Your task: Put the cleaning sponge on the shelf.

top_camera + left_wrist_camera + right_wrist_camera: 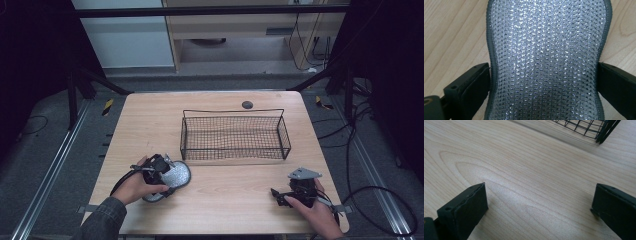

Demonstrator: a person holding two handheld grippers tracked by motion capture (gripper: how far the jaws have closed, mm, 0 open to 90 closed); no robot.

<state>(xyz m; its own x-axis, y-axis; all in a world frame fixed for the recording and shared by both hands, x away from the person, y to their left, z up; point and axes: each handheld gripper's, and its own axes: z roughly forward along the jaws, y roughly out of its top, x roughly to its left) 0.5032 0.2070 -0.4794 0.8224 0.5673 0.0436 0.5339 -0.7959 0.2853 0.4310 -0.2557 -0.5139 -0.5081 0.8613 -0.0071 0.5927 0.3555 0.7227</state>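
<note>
Straddling the silver mesh scouring pad (544, 62), your left claw (167, 176) has one jaw on each side of the pad's narrow waist. The jaws sit right at its grey edging, pinching or about to pinch, and I judge you chose the waist because it is the slimmest part and gives a sure hold. The pad (176, 175) lies flat on the desk (150, 125) at your near left, just in front of the wire basket (234, 134) and apart from it. Your right claw (281, 196) rests low over bare wood at the near right with its jaws spread wide and nothing between them, likely parked out of the way. The basket stands near the middle of the desk, open-topped, and holds nothing yet.
</note>
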